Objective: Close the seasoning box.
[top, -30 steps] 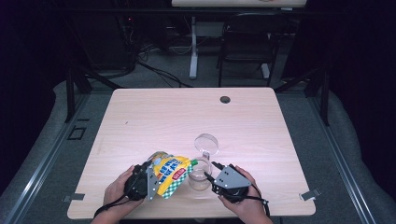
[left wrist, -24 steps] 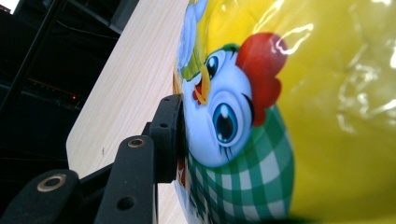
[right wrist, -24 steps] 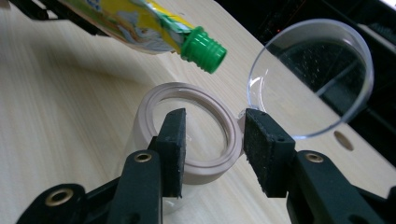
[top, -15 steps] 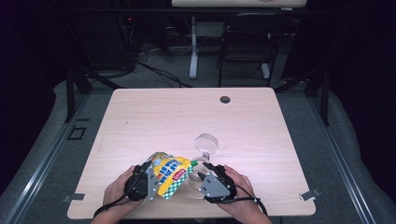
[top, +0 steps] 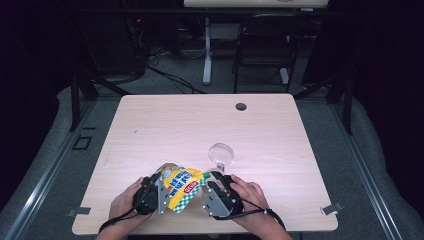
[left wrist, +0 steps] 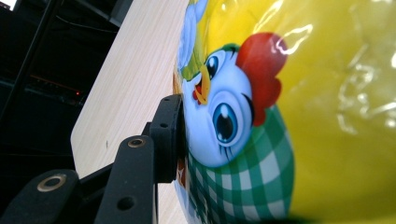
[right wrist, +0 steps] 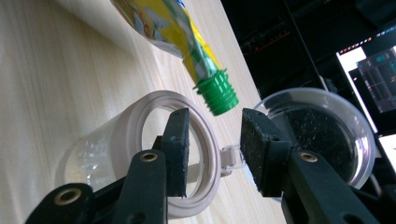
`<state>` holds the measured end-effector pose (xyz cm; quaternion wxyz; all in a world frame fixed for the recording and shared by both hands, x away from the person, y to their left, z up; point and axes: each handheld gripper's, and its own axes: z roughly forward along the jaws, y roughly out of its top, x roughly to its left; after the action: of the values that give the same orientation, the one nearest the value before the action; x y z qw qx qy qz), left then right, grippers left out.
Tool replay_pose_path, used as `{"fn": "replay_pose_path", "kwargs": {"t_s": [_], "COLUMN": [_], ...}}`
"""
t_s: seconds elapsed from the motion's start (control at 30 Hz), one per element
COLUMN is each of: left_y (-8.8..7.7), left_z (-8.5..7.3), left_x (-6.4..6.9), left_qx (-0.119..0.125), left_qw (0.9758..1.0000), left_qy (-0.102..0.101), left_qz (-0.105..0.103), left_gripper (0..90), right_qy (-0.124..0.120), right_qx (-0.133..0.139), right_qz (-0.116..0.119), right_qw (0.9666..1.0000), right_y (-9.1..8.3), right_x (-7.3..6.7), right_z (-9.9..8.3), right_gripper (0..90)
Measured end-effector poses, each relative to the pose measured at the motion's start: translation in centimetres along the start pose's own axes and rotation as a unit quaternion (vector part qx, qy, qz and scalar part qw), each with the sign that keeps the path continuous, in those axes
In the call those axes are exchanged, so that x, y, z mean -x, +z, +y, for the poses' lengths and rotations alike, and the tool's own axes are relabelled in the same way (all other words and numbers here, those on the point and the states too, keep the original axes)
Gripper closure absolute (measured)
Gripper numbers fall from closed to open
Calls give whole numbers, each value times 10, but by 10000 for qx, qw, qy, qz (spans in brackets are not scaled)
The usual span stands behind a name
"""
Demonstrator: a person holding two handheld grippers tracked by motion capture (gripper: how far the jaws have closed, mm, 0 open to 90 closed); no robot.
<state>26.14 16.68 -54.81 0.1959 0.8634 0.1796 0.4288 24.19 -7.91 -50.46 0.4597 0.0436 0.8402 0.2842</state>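
Note:
A yellow spouted pouch [top: 181, 186] with a green check and a cartoon chicken [left wrist: 303, 116] is held tilted over the table's near edge. My left gripper [top: 165, 195] is shut on it; one of its fingers [left wrist: 169, 135] presses the pouch's side and the other is hidden behind it. The pouch's green screw cap [right wrist: 217, 93] points at a clear jar with a white rim [right wrist: 135, 121], whose hinged lid [right wrist: 322, 126] lies open beside it. My right gripper [right wrist: 212, 140] has just been closing. It stands open below the cap, neither pad touching it.
The jar's round lid [top: 221, 152] lies on the light wooden table [top: 280, 130] just beyond my right gripper [top: 211, 187]. A small dark grommet [top: 241, 106] sits near the far edge. Chairs and desk legs stand on the floor behind the table.
My right gripper has moved left toward the pouch's spout and now covers the jar from above. Its jaws have narrowed. The left gripper and pouch have stayed put.

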Motion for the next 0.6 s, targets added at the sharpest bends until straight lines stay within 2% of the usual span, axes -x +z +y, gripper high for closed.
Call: {"fn": "replay_pose_path", "kwargs": {"t_s": [0.03, 0.1, 0.23, 0.33, 0.37, 0.43, 0.47, 0.5, 0.6], "left_y": [0, 0, 1, 1, 0, 1, 2, 2, 1], "left_z": [0, 0, 0, 1, 2, 2, 2, 3, 3], "left_x": [0, 0, 1, 1, 1, 1, 2, 2, 2], "left_qx": [0, -62, -37, -33, -99, -110, -61, -78, -92], "left_qw": [10000, 9999, 10000, 10000, 9998, 9997, 9999, 9997, 9997], "left_qy": [15, 83, 46, 81, 171, 196, 147, 228, 223], "left_qz": [8, 20, 11, -17, -20, -23, -8, -12, -26], "left_gripper": [598, 598, 598, 598, 598, 598, 598, 598, 598], "right_qy": [-29, -291, -471, -605, -615, -720, -720, -745, -899], "right_qx": [51, -26, -37, -63, -51, -80, -80, -63, -89], "right_qz": [-26, -79, -114, -135, -145, -185, -185, -183, -200], "right_qw": [10000, 9995, 9988, 9981, 9980, 9972, 9972, 9970, 9957], "right_y": [1, 1, 2, 3, 3, 3, 3, 4, 4], "right_x": [-1, -2, -5, -6, -6, -7, -7, -7, -9], "right_z": [1, 3, 4, 5, 5, 5, 5, 5, 6], "right_gripper": [624, 625, 625, 625, 626, 632, 632, 634, 640]}}
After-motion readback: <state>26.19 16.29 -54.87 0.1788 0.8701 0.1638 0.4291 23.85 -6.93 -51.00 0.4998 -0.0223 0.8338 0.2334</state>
